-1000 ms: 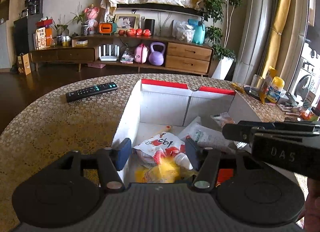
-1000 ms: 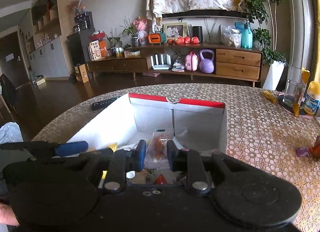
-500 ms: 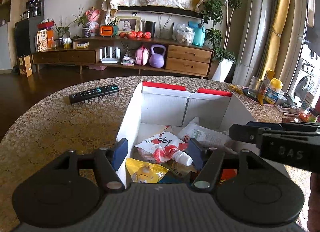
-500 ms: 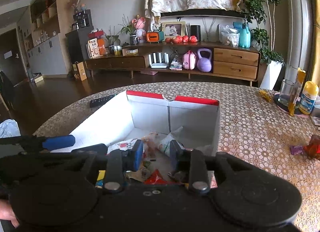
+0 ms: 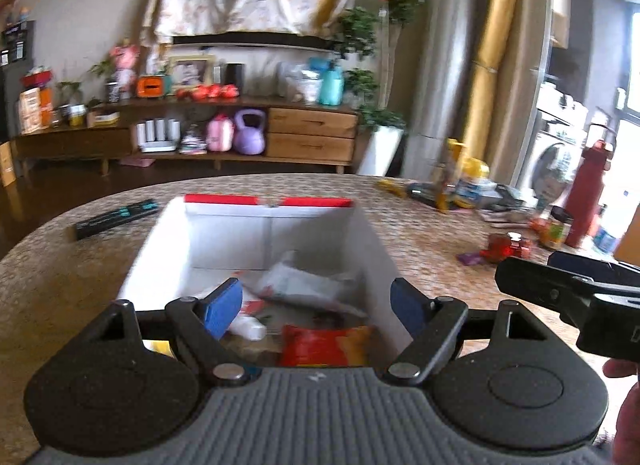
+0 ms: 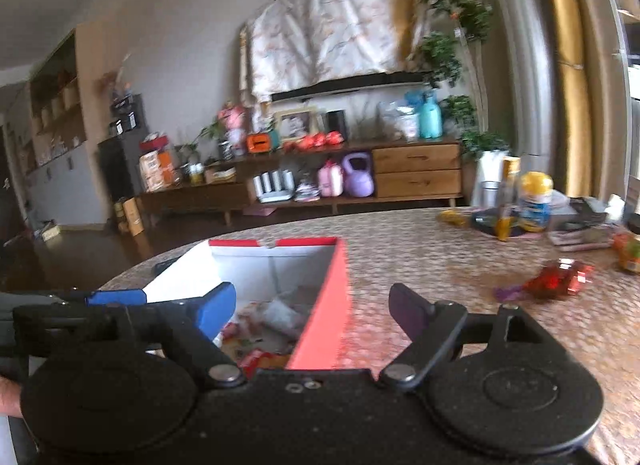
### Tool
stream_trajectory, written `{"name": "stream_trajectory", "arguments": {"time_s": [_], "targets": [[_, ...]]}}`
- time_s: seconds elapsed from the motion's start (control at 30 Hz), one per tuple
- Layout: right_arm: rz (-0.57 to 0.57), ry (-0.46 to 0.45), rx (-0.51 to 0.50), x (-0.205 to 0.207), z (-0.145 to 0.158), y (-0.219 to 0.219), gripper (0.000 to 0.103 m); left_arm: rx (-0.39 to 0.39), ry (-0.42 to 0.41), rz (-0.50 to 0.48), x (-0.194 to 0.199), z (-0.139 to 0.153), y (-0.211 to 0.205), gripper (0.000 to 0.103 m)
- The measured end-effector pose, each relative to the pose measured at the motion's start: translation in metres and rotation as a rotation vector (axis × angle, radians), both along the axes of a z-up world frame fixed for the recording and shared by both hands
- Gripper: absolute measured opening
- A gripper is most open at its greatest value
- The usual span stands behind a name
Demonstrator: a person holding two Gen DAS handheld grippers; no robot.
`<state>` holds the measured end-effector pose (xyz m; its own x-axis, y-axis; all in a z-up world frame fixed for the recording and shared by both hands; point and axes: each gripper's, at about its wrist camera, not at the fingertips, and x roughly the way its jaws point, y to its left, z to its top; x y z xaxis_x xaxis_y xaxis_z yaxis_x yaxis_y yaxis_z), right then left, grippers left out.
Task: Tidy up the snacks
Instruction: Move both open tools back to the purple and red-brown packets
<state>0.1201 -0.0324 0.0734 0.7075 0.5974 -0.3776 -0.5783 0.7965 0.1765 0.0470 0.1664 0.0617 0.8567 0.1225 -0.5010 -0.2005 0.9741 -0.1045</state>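
Both views have swung toward the bench's right side as the left tongs (image 5: 316,303) and right tongs (image 6: 312,307) have just been opening, now spread and empty; several snacks lie in the box (image 5: 264,233), while red wrapped snacks (image 6: 560,279) near the right edge remain unsorted.

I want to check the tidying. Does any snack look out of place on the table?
Yes. A red wrapped snack and a small purple one lie loose on the table, to the right of the box, while the other snacks are inside it.
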Motion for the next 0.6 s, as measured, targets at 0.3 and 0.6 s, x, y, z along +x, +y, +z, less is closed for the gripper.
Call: {"name": "stream_trajectory", "arguments": {"time_s": [0.3,0.6], "targets": [[-0.191,-0.009,0.037,0.004,-0.011,-0.069,0.095,0.001,-0.027,-0.135,0.019,0.008,-0.060,0.081],[-0.325,0.022,0.066,0.013,-0.028,-0.129,0.103,0.029,0.004,-0.206,0.059,0.003,-0.114,0.090]]}}
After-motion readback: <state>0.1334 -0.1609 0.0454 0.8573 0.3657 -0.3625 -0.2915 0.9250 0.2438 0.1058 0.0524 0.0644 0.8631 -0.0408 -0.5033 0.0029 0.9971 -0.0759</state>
